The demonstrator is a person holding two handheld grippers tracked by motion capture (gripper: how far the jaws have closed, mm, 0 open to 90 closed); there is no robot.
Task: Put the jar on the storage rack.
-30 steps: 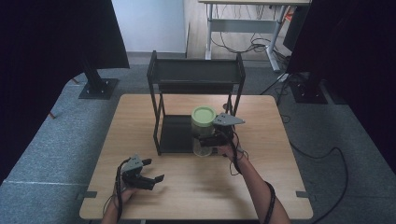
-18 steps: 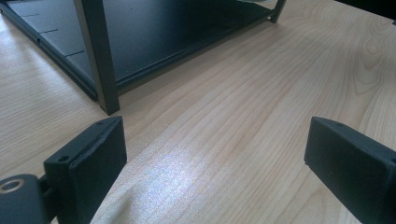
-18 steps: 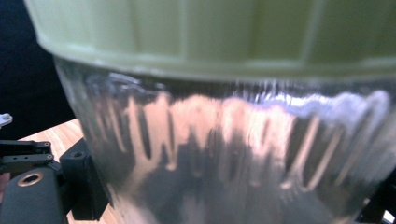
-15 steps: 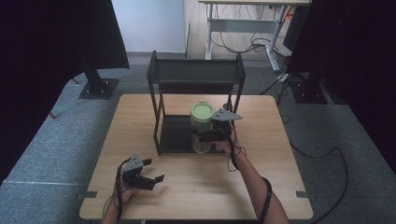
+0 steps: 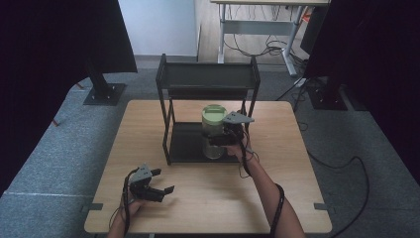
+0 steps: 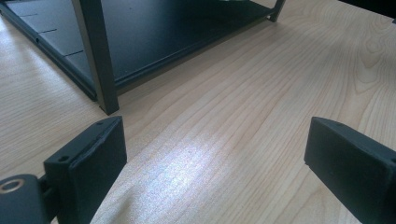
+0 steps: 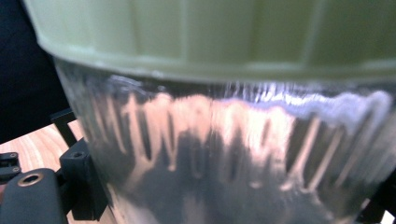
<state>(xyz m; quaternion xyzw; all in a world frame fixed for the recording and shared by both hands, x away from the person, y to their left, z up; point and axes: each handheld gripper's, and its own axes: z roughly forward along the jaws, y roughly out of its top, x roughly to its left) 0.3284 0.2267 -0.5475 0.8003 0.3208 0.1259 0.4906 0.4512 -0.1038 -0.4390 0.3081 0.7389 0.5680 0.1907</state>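
Note:
A glass jar (image 5: 214, 134) with a pale green lid (image 5: 214, 113) is upright at the front right of the black rack's lower shelf (image 5: 188, 141). My right gripper (image 5: 216, 140) is shut on the jar's body just under the lid, coming from the right. In the right gripper view the ribbed glass (image 7: 224, 154) and lid rim (image 7: 210, 32) are very close, with one black finger (image 7: 79, 182) against the glass at left. I cannot tell whether the jar rests on the shelf. My left gripper (image 5: 161, 182) lies open on the table near the front left, its jaws wide apart (image 6: 215, 158) over bare wood.
The two-tier black rack (image 5: 208, 79) stands at the back middle of the wooden table (image 5: 277, 198). Its front left leg (image 6: 95, 51) and the lower shelf (image 6: 154, 28) are just ahead of my left gripper. A cable trails along the right forearm.
My right gripper has carried the jar a little farther in toward the rack. The left gripper has stayed in place.

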